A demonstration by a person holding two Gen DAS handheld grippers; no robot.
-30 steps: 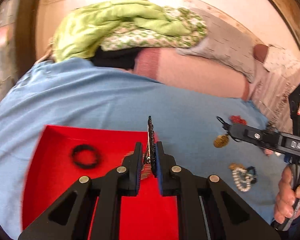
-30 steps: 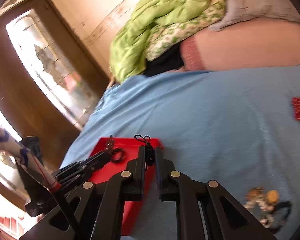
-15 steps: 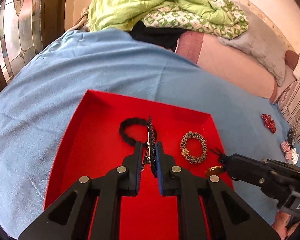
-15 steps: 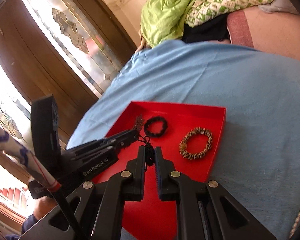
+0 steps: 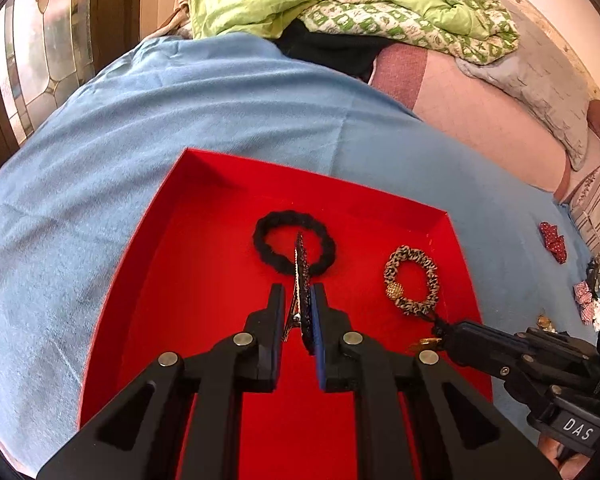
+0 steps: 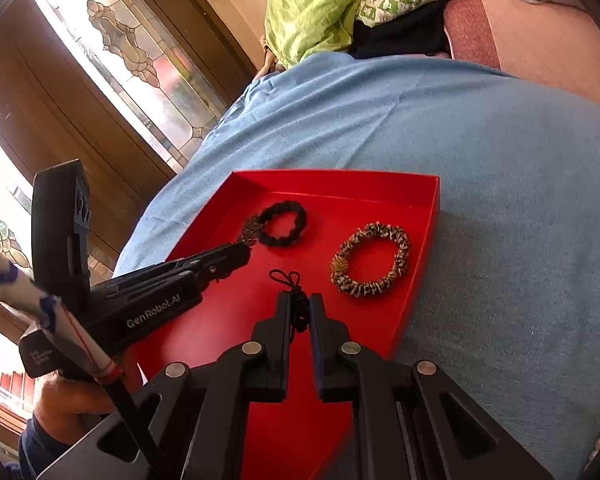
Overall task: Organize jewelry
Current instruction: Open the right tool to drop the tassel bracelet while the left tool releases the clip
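A red tray (image 5: 204, 248) (image 6: 420, 280) lies on the blue bedsheet. In it are a black scrunchie (image 5: 276, 264) (image 6: 284, 224) and a leopard-print scrunchie (image 5: 414, 276) (image 6: 370, 258). My left gripper (image 5: 298, 296) is shut on a dark beaded hair clip (image 5: 302, 276), held upright over the tray just before the black scrunchie. It also shows in the right wrist view (image 6: 248, 236). My right gripper (image 6: 299, 306) is shut on a black cord (image 6: 290, 280) with a gold pendant (image 5: 424, 345), over the tray's right side.
Loose jewelry lies on the sheet at the right: a red bow (image 5: 554, 240) and small checked pieces (image 5: 584, 300). Green and patterned quilts (image 5: 340, 0) are piled at the bed's far end. A stained-glass door (image 6: 140, 64) stands on the left.
Both grippers have moved from over the sheet to over the red tray and lower toward it, each keeping its piece.
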